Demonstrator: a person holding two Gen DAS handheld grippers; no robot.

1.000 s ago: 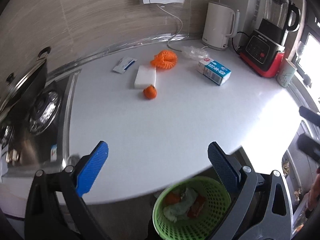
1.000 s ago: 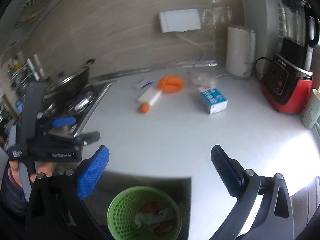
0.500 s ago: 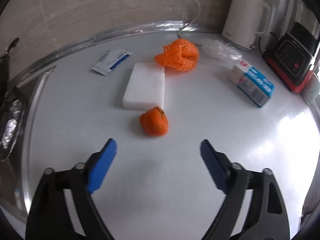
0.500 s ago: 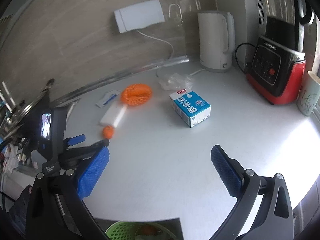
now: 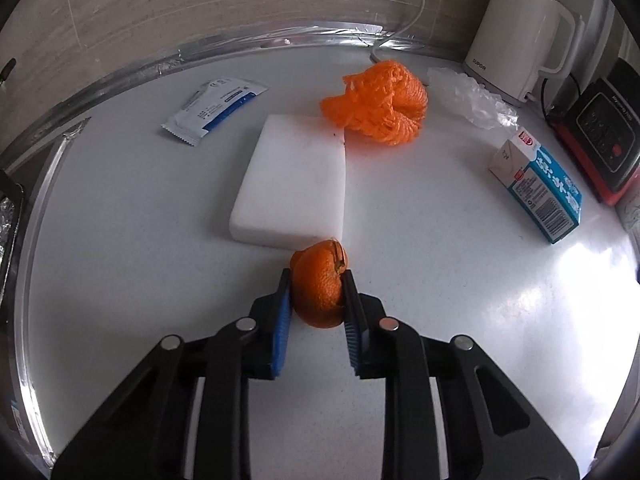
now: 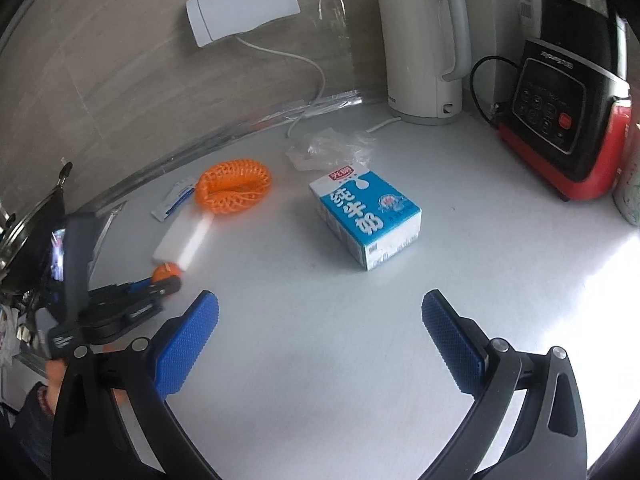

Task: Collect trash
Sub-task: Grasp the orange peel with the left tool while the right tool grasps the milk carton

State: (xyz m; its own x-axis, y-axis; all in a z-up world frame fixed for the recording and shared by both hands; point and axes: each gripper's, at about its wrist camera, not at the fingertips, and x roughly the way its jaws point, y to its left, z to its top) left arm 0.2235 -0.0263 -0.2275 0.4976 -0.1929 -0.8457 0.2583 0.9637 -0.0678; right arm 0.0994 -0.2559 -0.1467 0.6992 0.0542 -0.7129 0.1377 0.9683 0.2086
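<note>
Kitchen tabletop (image 5: pixel 440 280), mid-cleanup: the left hand-held gripper (image 5: pixel 316 292) has its blue pads clamped on both sides of a crumpled orange peel (image 5: pixel 319 285), which sits low at the tabletop just in front of a white foam block (image 5: pixel 294 182). Whether the peel has cleared the surface can't be told. The right hand-held gripper (image 6: pixel 320 336) hangs w/ fingers spread wide and nothing between them, facing a blue-and-white milk carton (image 6: pixel 366 216) lying on its side.

Progress, as far as visible: early. One item is gripped but not binned; no bin shows in either view. Left on the tabletop: an orange mesh net (image 5: pixel 378 104) touching the foam block's far corner, a blue-and-white sachet wrapper (image 5: pixel 214 106) to the block's left, crumpled clear plastic (image 5: pixel 470 98) near the white kettle (image 5: pixel 520 36), plus the carton. The foam block itself may or may not count as trash. The kettle and red-and-black blender base (image 6: pixel 568 120) look like fixtures, not litter.

Est.: one pickup under way, at least four pieces to go.
</note>
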